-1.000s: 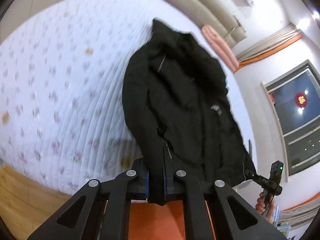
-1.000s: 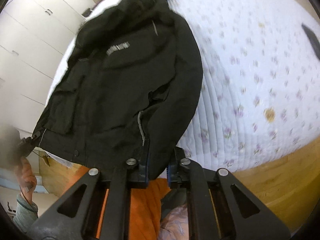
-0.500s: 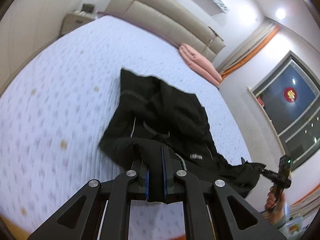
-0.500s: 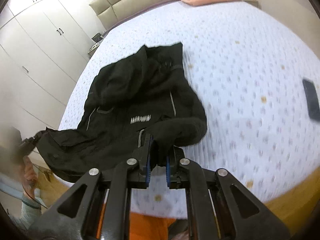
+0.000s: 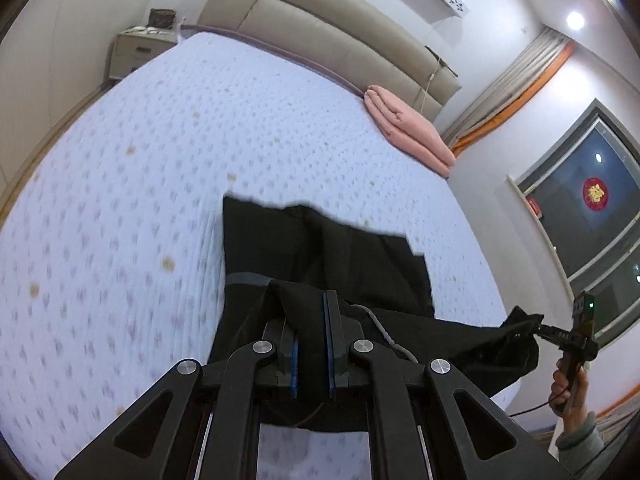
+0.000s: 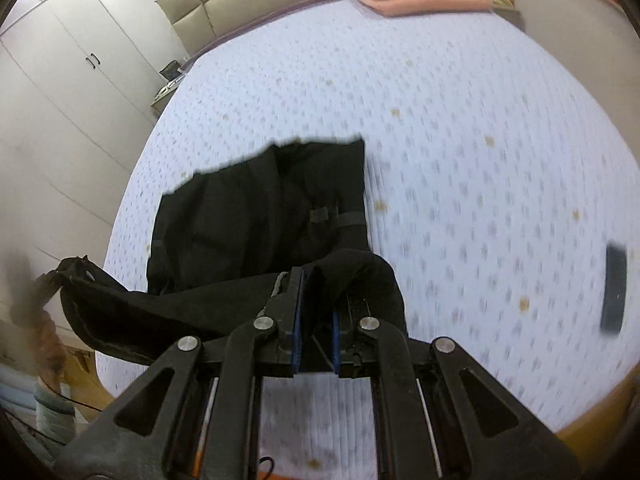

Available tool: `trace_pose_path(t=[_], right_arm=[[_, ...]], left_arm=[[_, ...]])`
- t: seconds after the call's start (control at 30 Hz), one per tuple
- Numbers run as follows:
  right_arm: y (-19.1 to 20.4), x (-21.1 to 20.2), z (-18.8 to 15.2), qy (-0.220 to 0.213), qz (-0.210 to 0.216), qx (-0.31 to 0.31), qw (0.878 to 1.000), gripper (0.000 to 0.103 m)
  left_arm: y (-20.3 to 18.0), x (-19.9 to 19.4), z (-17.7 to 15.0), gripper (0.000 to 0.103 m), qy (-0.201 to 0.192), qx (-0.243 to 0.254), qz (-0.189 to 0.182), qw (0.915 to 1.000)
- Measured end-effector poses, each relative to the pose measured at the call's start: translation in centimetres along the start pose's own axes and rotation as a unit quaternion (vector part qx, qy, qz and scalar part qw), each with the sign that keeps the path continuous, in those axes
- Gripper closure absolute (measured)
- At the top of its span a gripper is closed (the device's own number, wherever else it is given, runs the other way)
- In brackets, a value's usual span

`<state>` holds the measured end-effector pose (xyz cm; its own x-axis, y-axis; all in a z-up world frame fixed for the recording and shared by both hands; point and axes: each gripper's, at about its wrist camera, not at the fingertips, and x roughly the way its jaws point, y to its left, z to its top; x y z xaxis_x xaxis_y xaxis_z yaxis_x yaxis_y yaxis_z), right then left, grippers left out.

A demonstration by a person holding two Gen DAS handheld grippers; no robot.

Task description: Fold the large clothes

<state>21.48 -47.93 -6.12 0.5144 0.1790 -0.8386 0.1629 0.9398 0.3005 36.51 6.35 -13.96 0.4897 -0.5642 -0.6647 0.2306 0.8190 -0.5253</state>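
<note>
A black jacket [image 5: 320, 256] lies on the bed with its near part lifted and doubled over the far part. My left gripper [image 5: 312, 320] is shut on a bunch of the jacket's fabric at one near corner. In the right wrist view the same black jacket [image 6: 260, 216] spreads ahead, and my right gripper [image 6: 316, 292] is shut on the fabric at the other near corner. From the left wrist view, the right gripper [image 5: 536, 326] shows at the far right, pinching the cloth, with a hand [image 5: 568, 388] holding it.
The bed [image 5: 160, 168] has a white quilted cover with small purple flowers. A folded pink blanket [image 5: 408, 128] lies by the beige headboard [image 5: 320, 28]. A dark phone [image 6: 614, 292] rests on the bed at the right. A nightstand [image 5: 136, 50] and white wardrobes [image 6: 80, 80] stand at the left.
Both grippers rose and carried the jacket's near edge forward over the bed. The hanging jacket now lies folded over itself, and the headboard has come into view.
</note>
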Motion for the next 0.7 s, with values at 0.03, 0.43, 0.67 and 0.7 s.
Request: trace_pose_path(t=[0.03, 0.43, 0.67, 0.7], right_arm=[[0.3, 0.2, 1.8, -0.004, -0.001, -0.005, 1.0, 0.094], [-1.5, 17.0, 16.5, 0.055, -0.035, 0.009, 0.998, 0.094], [-4.7, 28.9, 15.5, 0.134, -0.042, 0.058, 0.988, 0.093], [-4.9, 29.2, 15.4, 0.137, -0.04, 0.062, 0.988, 0.092]], left_arm=[[-0.3, 0.4, 1.4, 0.093, -0.002, 0.003, 0.002, 1.0], [4.1, 18.7, 13.4, 0.087, 0.055, -0.046, 0.067, 0.9952], [10.2, 29.0, 10.2, 0.087, 0.14, -0.104, 0.069, 0.9822], [10.7, 29.0, 9.9, 0.087, 0.14, -0.115, 0.062, 0.9815]])
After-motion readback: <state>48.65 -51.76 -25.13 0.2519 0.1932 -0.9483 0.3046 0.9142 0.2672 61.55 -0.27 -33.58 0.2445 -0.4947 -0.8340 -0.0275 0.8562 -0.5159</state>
